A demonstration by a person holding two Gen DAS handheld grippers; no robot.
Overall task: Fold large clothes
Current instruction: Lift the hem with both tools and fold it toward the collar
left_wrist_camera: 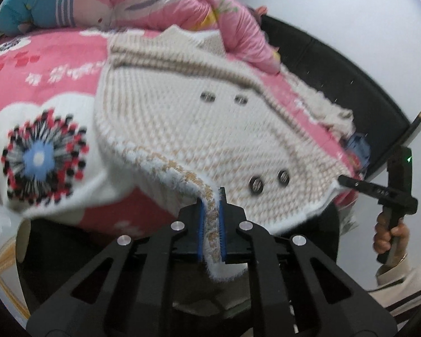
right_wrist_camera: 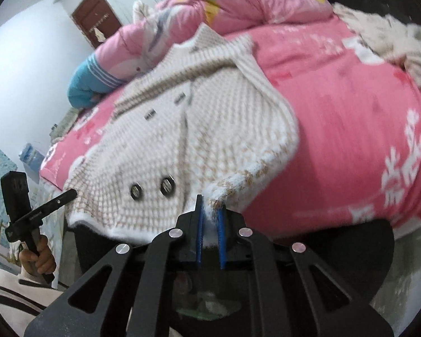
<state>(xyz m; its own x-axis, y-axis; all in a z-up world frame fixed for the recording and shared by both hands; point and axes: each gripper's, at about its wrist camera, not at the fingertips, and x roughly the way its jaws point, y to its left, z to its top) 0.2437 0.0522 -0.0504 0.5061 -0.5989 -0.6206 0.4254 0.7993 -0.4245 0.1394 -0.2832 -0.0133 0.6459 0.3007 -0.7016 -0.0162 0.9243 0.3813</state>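
A cream and beige knitted cardigan (left_wrist_camera: 182, 123) with metal buttons lies spread on the pink bedsheet (left_wrist_camera: 42, 78), its hem hanging toward me and lifted off the bed edge. My left gripper (left_wrist_camera: 211, 199) is shut on the hem's left corner, and the knit runs between its blue pads. My right gripper (right_wrist_camera: 210, 203) is shut on the other hem corner of the cardigan (right_wrist_camera: 182, 129). Each view shows the opposite gripper at the far hem corner: the right gripper (left_wrist_camera: 342, 180) held by a hand, and the left gripper (right_wrist_camera: 71, 193) likewise.
A pink quilt (left_wrist_camera: 165, 2) is piled along the far side of the bed beside a blue striped pillow (left_wrist_camera: 33, 8). Another fluffy beige garment (right_wrist_camera: 387, 36) lies at the bed's right. A dark bed frame (left_wrist_camera: 336, 67) borders it. A brown door (right_wrist_camera: 95, 14) stands beyond.
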